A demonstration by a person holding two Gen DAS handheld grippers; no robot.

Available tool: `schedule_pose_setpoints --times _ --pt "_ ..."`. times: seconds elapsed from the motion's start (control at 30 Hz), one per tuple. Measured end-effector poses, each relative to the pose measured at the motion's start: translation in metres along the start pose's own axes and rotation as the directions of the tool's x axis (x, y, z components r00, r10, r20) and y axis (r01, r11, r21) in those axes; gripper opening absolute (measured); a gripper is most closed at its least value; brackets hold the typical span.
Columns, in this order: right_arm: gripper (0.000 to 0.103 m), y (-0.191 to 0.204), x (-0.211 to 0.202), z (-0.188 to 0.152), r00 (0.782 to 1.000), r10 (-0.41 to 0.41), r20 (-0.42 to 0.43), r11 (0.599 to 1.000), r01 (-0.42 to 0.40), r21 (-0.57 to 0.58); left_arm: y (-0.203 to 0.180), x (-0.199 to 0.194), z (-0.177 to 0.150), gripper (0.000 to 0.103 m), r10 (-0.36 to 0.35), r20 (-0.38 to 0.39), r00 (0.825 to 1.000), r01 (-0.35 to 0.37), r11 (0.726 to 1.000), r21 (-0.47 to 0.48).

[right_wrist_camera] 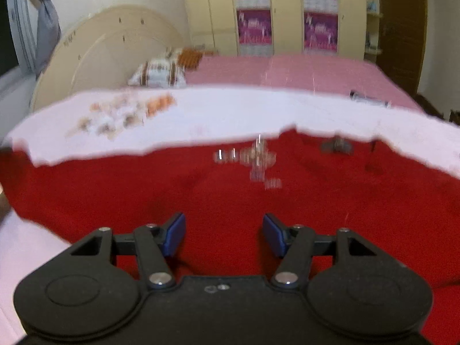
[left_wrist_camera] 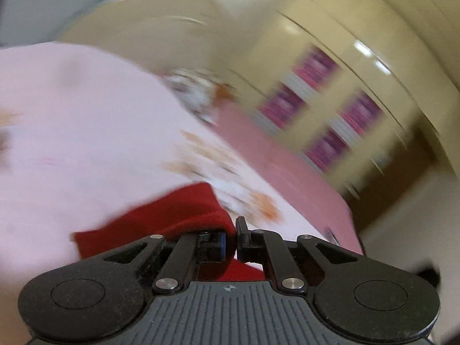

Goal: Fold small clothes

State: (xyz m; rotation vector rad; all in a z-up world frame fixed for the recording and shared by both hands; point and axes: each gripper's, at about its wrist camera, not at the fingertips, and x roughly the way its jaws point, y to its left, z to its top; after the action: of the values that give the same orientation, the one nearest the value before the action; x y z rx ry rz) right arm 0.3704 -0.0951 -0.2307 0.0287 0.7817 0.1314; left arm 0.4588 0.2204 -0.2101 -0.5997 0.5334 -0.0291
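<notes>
Your left gripper was clenched on the red garment; your right gripper hovered released above it. Carry that edge across squarely, keeping tension even.

A bed with a pink cover carries a pale printed sheet at the near side. On the sheet lies a red garment. Pillows lie far left.
</notes>
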Motion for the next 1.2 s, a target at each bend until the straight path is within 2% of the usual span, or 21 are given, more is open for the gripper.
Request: schedule_pose_setpoints --times 0.03,0.1,0.23,0.3,0.33,0.37,0.43,0.5,0.63,0.7,0.73,0.77,0.8,0.87,0.97,1.0,1.03,1.07,1.1,1.13,1.2 --pt "0.058 0.001 -0.002 0.0 1.0 -0.004 0.009 1.0 0.005 -0.019 -0.021 0.004 -0.008 0.007 -0.038 -0.028 0.999 0.039 0.998 0.04" --pt "0.055 -0.005 -0.01 0.003 1.0 0.02 0.02 1.0 -0.021 0.023 -0.066 0.014 -0.028 0.007 -0.114 -0.101 0.988 0.125 0.986 0.109" --pt "0.056 -0.046 -0.044 0.007 0.996 0.014 0.084 0.989 -0.026 0.144 -0.15 0.028 -0.085 0.007 -0.23 -0.237 0.944 0.286 0.929 0.236" --pt "0.056 -0.074 -0.061 0.005 0.995 -0.012 0.098 0.981 -0.007 0.195 -0.177 0.018 -0.12 0.007 -0.24 -0.31 0.92 0.334 0.893 0.303" --pt "0.056 -0.09 -0.07 0.002 0.994 -0.037 0.101 0.976 0.014 0.219 -0.194 0.019 -0.14 0.007 -0.213 -0.343 0.915 0.337 0.871 0.357" --pt "0.057 -0.103 -0.076 -0.001 0.993 -0.06 0.099 0.971 0.035 0.237 -0.207 0.019 -0.156 0.007 -0.175 -0.353 0.919 0.322 0.85 0.417" --pt "0.057 -0.13 -0.088 -0.01 0.992 -0.09 0.084 0.956 0.062 0.286 -0.233 0.019 -0.185 0.007 -0.104 -0.371 0.923 0.313 0.763 0.565" --pt "0.058 -0.151 -0.096 -0.02 0.994 -0.079 0.077 0.939 0.048 0.341 -0.25 0.014 -0.203 0.007 -0.078 -0.363 0.928 0.314 0.689 0.654" --pt "0.061 -0.175 -0.11 -0.032 0.993 -0.08 0.09 0.92 0.038 0.391 -0.271 -0.009 -0.213 0.007 -0.082 -0.328 0.941 0.303 0.636 0.71" --pt "0.061 -0.183 -0.113 -0.036 0.992 -0.091 0.093 0.916 0.046 0.397 -0.293 -0.007 -0.226 0.007 -0.064 -0.295 0.953 0.282 0.539 0.794" --pt "0.061 -0.188 -0.116 -0.038 0.991 -0.096 0.092 0.911 0.05 0.409 -0.302 -0.012 -0.232 0.007 -0.035 -0.307 0.951 0.284 0.493 0.822" --pt "0.062 -0.194 -0.119 -0.041 0.991 -0.099 0.09 0.906 0.052 0.421 -0.306 -0.016 -0.238 0.007 -0.006 -0.328 0.945 0.292 0.465 0.835" --pt "0.062 -0.201 -0.122 -0.044 0.991 -0.099 0.085 0.9 0.052 0.432 -0.309 -0.015 -0.244 0.007 0.007 -0.335 0.942 0.296 0.453 0.841" --pt "0.062 -0.208 -0.127 -0.048 0.992 -0.098 0.083 0.899 0.052 0.435 -0.317 -0.024 -0.247 0.007 -0.008 -0.344 0.939 0.311 0.446 0.839" --pt "0.062 -0.215 -0.134 -0.053 0.991 -0.103 0.088 0.899 0.055 0.434 -0.321 -0.035 -0.243 0.009 -0.069 -0.403 0.912 0.382 0.496 0.78" --pt "0.062 -0.218 -0.135 -0.055 0.991 -0.104 0.086 0.897 0.056 0.438 -0.324 -0.038 -0.244 0.018 -0.072 -0.422 0.904 0.401 0.489 0.774" --pt "0.062 -0.22 -0.135 -0.056 0.992 -0.098 0.084 0.895 0.051 0.443 -0.326 -0.036 -0.248 0.046 -0.074 -0.441 0.894 0.42 0.477 0.772" --pt "0.062 -0.222 -0.136 -0.057 0.992 -0.09 0.084 0.892 0.043 0.449 -0.328 -0.035 -0.248 0.081 -0.072 -0.46 0.885 0.435 0.481 0.761" --pt "0.062 -0.222 -0.136 -0.057 0.993 -0.082 0.086 0.891 0.034 0.453 -0.327 -0.034 -0.247 0.09 -0.078 -0.465 0.882 0.436 0.511 0.741" --pt "0.062 -0.222 -0.137 -0.057 0.993 -0.076 0.091 0.892 0.027 0.45 -0.324 -0.037 -0.241 0.093 -0.099 -0.465 0.88 0.436 0.554 0.709" --pt "0.063 -0.218 -0.141 -0.057 0.993 -0.044 0.107 0.904 -0.006 0.427 -0.313 -0.04 -0.225 0.093 -0.123 -0.495 0.86 0.455 0.623 0.636"
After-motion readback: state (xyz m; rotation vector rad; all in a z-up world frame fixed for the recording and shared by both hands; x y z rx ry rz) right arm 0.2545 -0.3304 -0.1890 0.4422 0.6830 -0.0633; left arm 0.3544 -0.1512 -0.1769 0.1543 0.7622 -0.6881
